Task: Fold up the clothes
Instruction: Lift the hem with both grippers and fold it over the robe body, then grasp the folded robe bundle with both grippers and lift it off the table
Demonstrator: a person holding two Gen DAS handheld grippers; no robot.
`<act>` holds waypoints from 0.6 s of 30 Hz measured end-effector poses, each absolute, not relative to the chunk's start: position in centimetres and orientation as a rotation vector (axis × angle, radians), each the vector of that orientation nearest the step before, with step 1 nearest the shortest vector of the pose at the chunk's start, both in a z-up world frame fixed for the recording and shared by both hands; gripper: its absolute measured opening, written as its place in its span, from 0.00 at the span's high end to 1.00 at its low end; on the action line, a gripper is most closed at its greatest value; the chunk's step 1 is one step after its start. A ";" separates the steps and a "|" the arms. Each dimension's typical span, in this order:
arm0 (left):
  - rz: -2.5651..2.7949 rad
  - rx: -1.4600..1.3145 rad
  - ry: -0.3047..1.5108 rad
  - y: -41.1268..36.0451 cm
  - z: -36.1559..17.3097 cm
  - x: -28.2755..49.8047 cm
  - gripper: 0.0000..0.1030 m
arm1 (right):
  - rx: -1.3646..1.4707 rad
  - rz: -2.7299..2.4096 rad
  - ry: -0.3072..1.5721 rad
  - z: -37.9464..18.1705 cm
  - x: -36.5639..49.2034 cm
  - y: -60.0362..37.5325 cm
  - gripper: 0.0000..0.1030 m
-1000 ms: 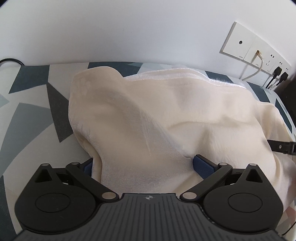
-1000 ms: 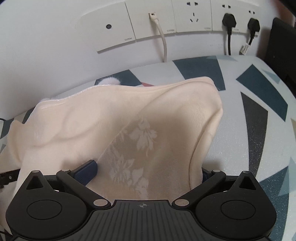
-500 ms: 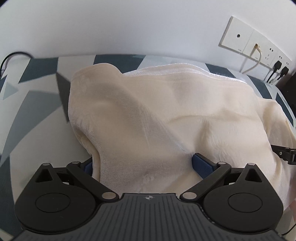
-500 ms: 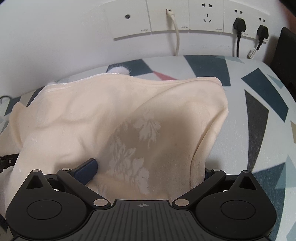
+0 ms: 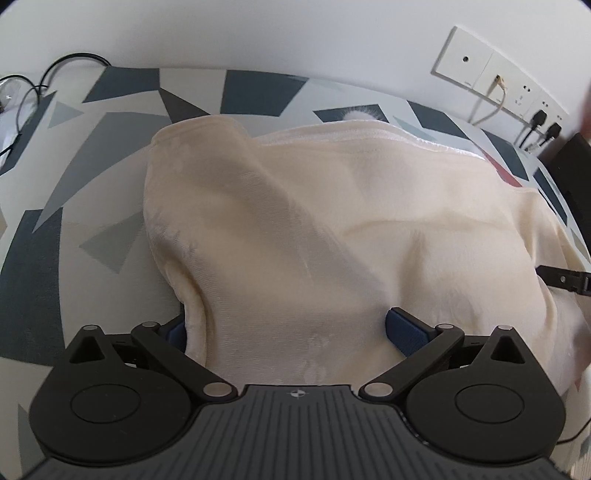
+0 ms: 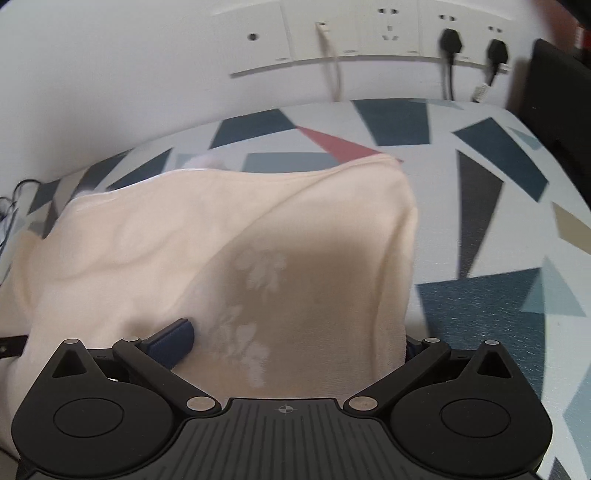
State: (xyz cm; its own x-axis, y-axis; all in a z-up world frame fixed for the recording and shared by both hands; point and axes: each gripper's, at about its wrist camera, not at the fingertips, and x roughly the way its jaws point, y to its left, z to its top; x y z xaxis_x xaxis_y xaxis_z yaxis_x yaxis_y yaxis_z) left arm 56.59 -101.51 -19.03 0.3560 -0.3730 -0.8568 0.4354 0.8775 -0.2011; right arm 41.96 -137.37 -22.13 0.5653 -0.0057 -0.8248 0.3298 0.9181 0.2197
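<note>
A cream garment (image 5: 332, 229) with a faint flower pattern drapes from both grippers down to the patterned table. My left gripper (image 5: 288, 328) has its blue pads wide apart, with cloth draped over and between them; I cannot tell whether it grips. My right gripper (image 6: 295, 339) also shows wide-set blue fingers (image 6: 173, 338) with the same garment (image 6: 258, 258) draped between them. The right gripper's black frame (image 5: 565, 277) pokes out at the cloth's right edge in the left wrist view.
The table cover (image 6: 498, 221) has grey, blue and red triangles. Wall sockets (image 6: 369, 33) with plugged cables line the white wall behind. Loose black cables (image 5: 44, 77) lie at the far left. A dark object (image 6: 546, 92) stands at the right edge.
Both grippers have pulled back from the wall with the garment. More table pattern now shows beyond the cloth's far edge.
</note>
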 end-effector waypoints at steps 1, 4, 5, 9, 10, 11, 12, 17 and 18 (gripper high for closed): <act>-0.530 0.070 1.085 -101.4 -19.1 56.6 0.00 | 0.375 -0.207 0.956 -22.2 41.9 -137.5 0.01; -0.526 0.084 1.067 -101.6 -19.2 56.2 0.00 | 0.378 -0.203 0.961 -22.5 42.2 -137.6 0.01; -0.514 0.090 1.061 -101.9 -19.3 56.1 0.00 | 0.373 -0.203 0.958 -22.6 42.2 -137.5 0.01; -0.516 0.087 1.071 -103.1 -19.2 56.5 0.00 | 0.367 -0.179 0.962 -22.6 42.8 -136.6 0.01; -0.524 0.084 1.079 -103.4 -19.2 56.7 0.00 | 0.366 -0.168 0.965 -22.6 43.0 -136.3 0.01; -0.537 0.080 1.087 -103.3 -19.2 56.9 0.00 | 0.365 -0.158 0.969 -22.6 43.2 -136.1 0.01; -0.553 0.077 1.094 -103.1 -19.1 57.1 0.01 | 0.367 -0.157 0.977 -22.6 43.3 -136.2 0.01; -0.612 0.095 1.085 -102.5 -19.2 56.9 0.00 | 0.390 -0.157 1.000 -22.5 43.2 -137.6 0.01; -0.603 0.098 1.076 -102.7 -19.2 56.7 0.00 | 0.386 -0.161 1.000 -22.5 43.0 -137.7 0.01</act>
